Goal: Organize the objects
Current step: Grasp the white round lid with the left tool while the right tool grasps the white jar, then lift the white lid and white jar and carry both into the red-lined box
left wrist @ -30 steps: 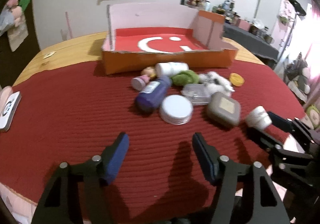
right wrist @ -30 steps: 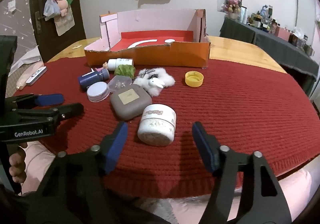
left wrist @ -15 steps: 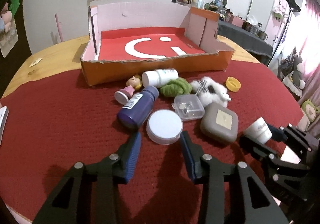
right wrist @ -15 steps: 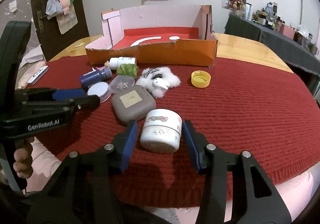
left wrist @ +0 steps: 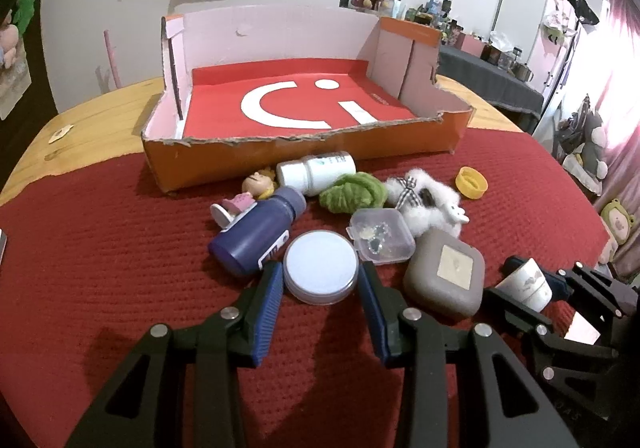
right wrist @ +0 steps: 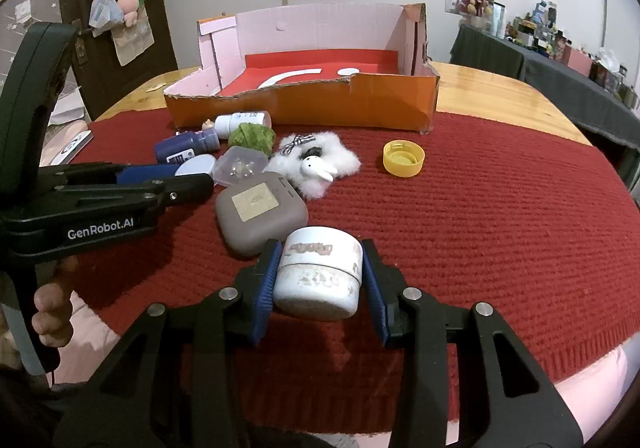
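A flat round white tin (left wrist: 320,268) lies on the red mat, and my left gripper (left wrist: 319,282) has its blue pads against both sides of it. A blue bottle (left wrist: 256,240) lies just left of the tin, touching the left finger. A white cream jar (right wrist: 320,272) sits between the fingers of my right gripper (right wrist: 320,262). The right jaws are closing, with the pads pressed on the jar's sides. In the left wrist view the jar (left wrist: 528,282) shows in that gripper at the right edge. The torn orange cardboard box (left wrist: 304,152) stands behind the pile, its red floor bare.
Around the tin lie a clear small box (left wrist: 380,236), a grey-brown case (left wrist: 444,280), a green cloth (left wrist: 352,192), a white bottle (left wrist: 316,170), a small doll (left wrist: 256,188), a fluffy white toy (left wrist: 432,204) and a yellow cap (left wrist: 472,182). The mat's near edge runs just behind both grippers.
Both grippers narrowed from wide open. The left one moved forward around the round tin and closed on it. The right one closed its fingers onto the white jar.
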Demonstrator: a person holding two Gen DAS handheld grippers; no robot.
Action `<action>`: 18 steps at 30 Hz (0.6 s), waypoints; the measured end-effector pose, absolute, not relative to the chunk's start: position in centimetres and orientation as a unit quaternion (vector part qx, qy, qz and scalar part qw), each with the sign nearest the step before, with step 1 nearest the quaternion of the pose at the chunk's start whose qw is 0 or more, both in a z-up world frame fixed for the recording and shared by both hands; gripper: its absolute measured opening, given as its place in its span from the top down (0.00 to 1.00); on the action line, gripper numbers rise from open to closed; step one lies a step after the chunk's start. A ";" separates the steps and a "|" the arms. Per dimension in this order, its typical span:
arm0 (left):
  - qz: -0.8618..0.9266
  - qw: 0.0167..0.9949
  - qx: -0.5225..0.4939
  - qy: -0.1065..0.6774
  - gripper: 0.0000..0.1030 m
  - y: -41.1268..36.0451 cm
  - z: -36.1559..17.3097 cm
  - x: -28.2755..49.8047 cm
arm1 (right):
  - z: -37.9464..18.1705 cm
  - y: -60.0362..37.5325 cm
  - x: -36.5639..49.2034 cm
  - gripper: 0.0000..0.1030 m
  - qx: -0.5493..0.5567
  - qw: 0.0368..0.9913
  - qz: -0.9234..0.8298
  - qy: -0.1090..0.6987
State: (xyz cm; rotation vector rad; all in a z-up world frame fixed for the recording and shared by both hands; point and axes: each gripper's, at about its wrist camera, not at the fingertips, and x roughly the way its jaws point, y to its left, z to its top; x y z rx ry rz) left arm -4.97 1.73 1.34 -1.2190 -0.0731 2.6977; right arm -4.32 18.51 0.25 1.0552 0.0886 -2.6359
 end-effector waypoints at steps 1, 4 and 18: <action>0.907 0.091 -0.410 -0.025 0.61 1.7 1.3 -4.9 | 0.3 18.5 -4.3 0.64 0.367 0.150 -0.917 0.032; 0.907 0.095 -0.409 -0.029 0.61 1.6 1.4 -4.8 | 0.3 18.5 -4.4 0.64 0.367 0.151 -0.917 0.030; 0.911 0.106 -0.397 -0.030 0.61 1.8 2.7 -3.0 | 2.4 18.2 -4.7 0.64 0.341 0.163 -0.926 0.027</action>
